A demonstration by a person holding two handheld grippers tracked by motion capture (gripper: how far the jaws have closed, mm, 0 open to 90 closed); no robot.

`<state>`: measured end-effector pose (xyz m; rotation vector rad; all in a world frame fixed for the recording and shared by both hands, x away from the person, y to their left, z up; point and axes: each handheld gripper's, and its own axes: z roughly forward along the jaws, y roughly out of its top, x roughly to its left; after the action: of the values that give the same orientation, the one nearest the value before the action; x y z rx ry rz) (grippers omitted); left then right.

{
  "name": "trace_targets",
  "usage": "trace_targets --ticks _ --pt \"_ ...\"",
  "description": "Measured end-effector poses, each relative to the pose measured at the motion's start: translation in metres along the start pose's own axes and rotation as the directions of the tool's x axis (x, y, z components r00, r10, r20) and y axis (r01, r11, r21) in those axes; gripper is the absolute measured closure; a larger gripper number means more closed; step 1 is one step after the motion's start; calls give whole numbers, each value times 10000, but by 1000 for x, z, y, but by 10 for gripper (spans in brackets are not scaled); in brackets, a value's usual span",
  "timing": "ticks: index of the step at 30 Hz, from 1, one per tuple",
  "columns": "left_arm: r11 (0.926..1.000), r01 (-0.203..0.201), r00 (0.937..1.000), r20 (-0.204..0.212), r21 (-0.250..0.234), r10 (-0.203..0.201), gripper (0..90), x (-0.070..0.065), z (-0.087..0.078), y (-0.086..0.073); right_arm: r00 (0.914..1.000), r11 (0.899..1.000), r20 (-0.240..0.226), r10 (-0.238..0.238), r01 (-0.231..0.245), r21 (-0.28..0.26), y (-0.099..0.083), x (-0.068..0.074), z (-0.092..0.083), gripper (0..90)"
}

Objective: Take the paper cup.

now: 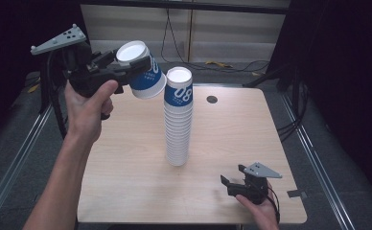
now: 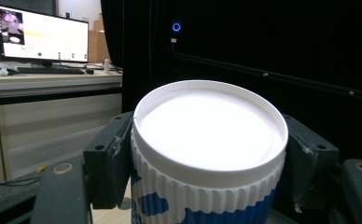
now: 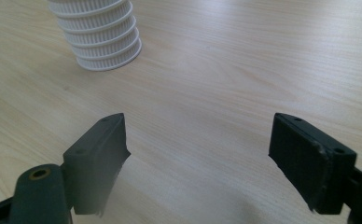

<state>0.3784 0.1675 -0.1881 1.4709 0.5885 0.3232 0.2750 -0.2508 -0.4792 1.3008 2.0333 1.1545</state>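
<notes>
One cup (image 1: 143, 72) in left hand-held gripper (image 1: 126, 67); one cup stack (image 1: 178, 120) on table (image 1: 126, 177).

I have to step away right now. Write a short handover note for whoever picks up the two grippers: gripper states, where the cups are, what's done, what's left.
Left gripper: shut on one blue and white paper cup, held upside down and tilted, up in the air just left of the stack's top.
Right gripper: open, holding nothing, low over the table near its front right corner.
Cup stack: upside down, upright, mid-table, touched by neither gripper.
Done: one cup is gripped and apart from the stack.
Left: whether it is coming off or going on cannot be told; either set it on top or put it down on the table.
</notes>
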Motion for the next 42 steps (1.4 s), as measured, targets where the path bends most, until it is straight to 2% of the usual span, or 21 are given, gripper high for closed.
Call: trace_targets --ticks 2,6,13,14,16,19,21,25,27,30,31,33,38,42 --pt "10000 63 10000 -28 42 -62 280 1 -5 -2 10000 10000 -8 -9 9 -2 0 0 0 190" --pt "9999 -68 9999 -142 89 69 280 2 -13 -5 10000 10000 20 29 -29 3 0 0 1 190" --pt "9997 225 9997 44 80 -225 280 1 -19 -20 9999 10000 -156 -69 69 26 0 3 2 187" --pt "9996 64 9998 -189 259 -59 280 1 -19 -29 9998 9999 -202 -91 92 56 0 3 3 187" --pt "9991 315 9995 -10 283 -315 280 3 -19 -35 9997 9999 -231 -120 121 68 0 4 3 186" --pt "9985 372 9993 -110 414 -367 280 4 -22 -43 9995 9999 -301 -136 138 58 0 5 3 185" --pt "9984 344 9994 -100 451 -340 280 4 -23 -46 9994 9999 -315 -134 136 60 0 4 3 185" --pt "9949 109 9999 -35 1006 -106 280 0 -23 -60 9988 9999 -468 -156 159 63 0 6 3 183" --pt "9946 127 9999 5 1026 -129 280 0 -23 -65 9985 9997 -495 -215 219 72 0 6 3 182" --pt "9910 254 9996 62 1317 -264 280 1 -23 -80 9968 9996 -756 -271 274 33 1 10 3 175" --pt "9910 254 9996 62 1317 -264 280 1 -23 -80 9968 9996 -756 -271 274 33 1 10 3 175" --pt "9887 300 9995 53 1467 -311 280 1 -23 -89 9936 9993 -1066 -365 371 35 1 13 4 165" --pt "9823 333 9990 240 1843 -383 280 0 -20 -106 9910 9996 -1307 -293 298 20 3 18 4 135" --pt "9782 299 9982 446 2057 -399 280 -5 -17 -118 9846 9998 -1745 -119 150 161 5 21 4 136"
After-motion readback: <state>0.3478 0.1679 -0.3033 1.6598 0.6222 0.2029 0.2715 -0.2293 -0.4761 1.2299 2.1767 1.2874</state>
